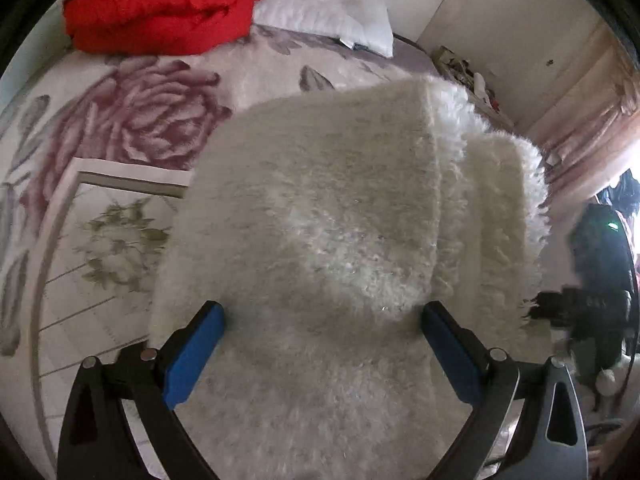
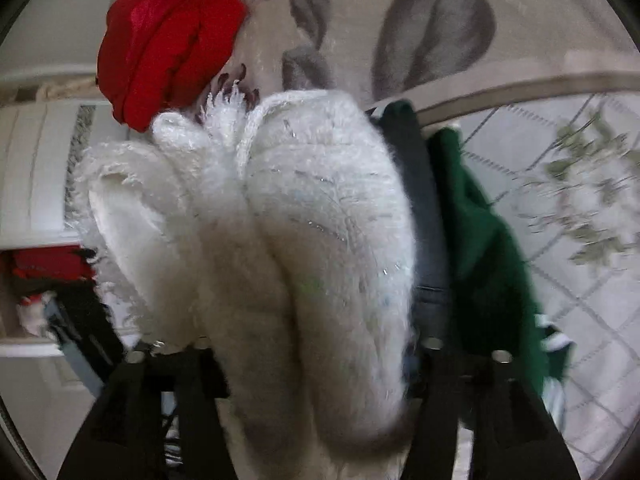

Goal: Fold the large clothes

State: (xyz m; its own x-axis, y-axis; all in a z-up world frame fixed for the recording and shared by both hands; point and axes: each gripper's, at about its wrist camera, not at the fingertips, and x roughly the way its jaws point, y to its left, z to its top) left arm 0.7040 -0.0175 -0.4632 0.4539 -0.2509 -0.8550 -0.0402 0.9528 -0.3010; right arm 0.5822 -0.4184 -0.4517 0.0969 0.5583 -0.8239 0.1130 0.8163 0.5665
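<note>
A fluffy white garment (image 1: pixel 328 216), folded into a thick bundle, fills the left wrist view. My left gripper (image 1: pixel 324 320) is open, its blue pads wide apart on either side of the bundle's near end. In the right wrist view the same white garment (image 2: pixel 304 220) bulges between the black arms of my right gripper (image 2: pixel 308 348). Its fingertips are buried in the fluff, so I cannot tell how the jaws stand. The bundle seems lifted above the bed.
A folded red garment (image 1: pixel 164 4) and a white pillow (image 1: pixel 332 16) lie at the far end of the floral bedspread (image 1: pixel 140 116). A green garment (image 2: pixel 484 248) and jeans (image 2: pixel 428 216) hang to the right of the white bundle. A tiled floral mat (image 2: pixel 580 200) lies beyond.
</note>
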